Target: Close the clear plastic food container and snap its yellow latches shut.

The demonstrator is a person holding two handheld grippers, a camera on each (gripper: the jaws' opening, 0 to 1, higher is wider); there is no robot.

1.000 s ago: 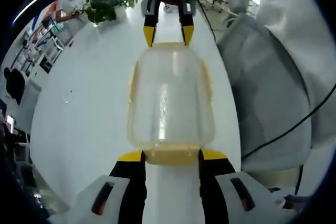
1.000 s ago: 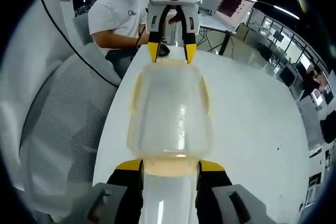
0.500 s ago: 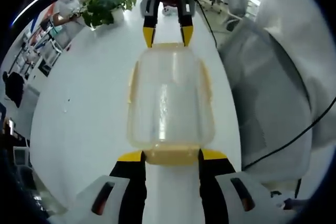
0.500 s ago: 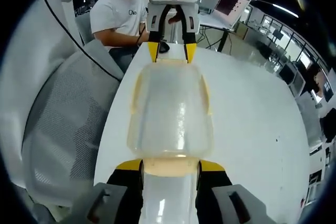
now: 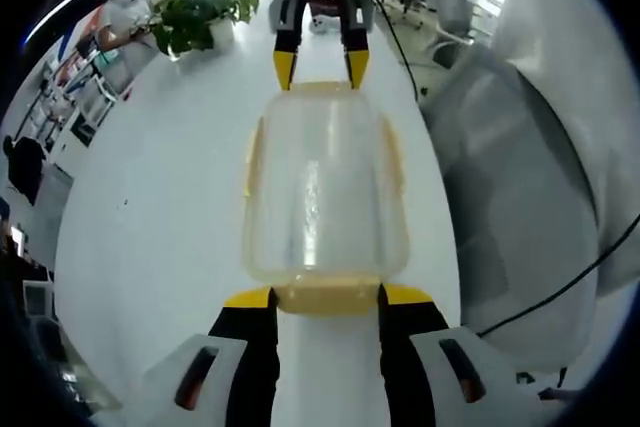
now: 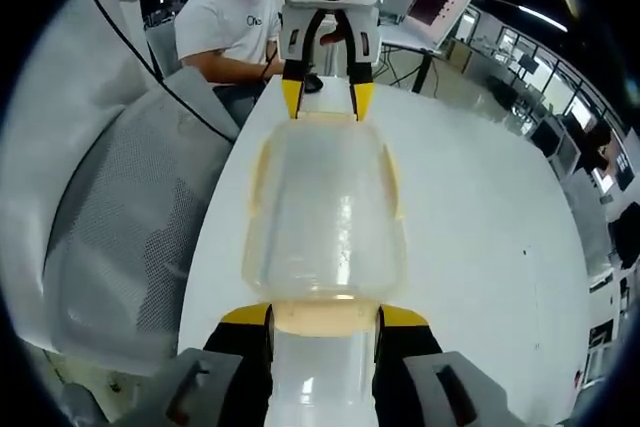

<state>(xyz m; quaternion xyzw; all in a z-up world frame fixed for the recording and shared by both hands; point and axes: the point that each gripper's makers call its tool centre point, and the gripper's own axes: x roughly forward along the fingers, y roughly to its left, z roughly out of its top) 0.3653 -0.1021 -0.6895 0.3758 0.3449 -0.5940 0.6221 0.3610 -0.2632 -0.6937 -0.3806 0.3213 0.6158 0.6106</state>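
A clear container (image 5: 325, 187) with its lid on lies on a white table (image 5: 160, 207). The left gripper (image 5: 325, 299) and right gripper (image 6: 322, 319) each clamp an end latch, apparently snapping them; side latches look down.

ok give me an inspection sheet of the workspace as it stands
surface: long white table, bare around the job.
job's things: clear plastic food container, lid on, held at both ends; yellow end latch sits between the near jaws, yellow side latches lie along its flanks.
clutter: green potted plant at the table's far end.
grippers: left gripper and right gripper each straddle an end latch; whether clamped, cannot tell.
cables: black cable over a grey mesh chair.
surroundings: seated person in white shirt, office desks behind.
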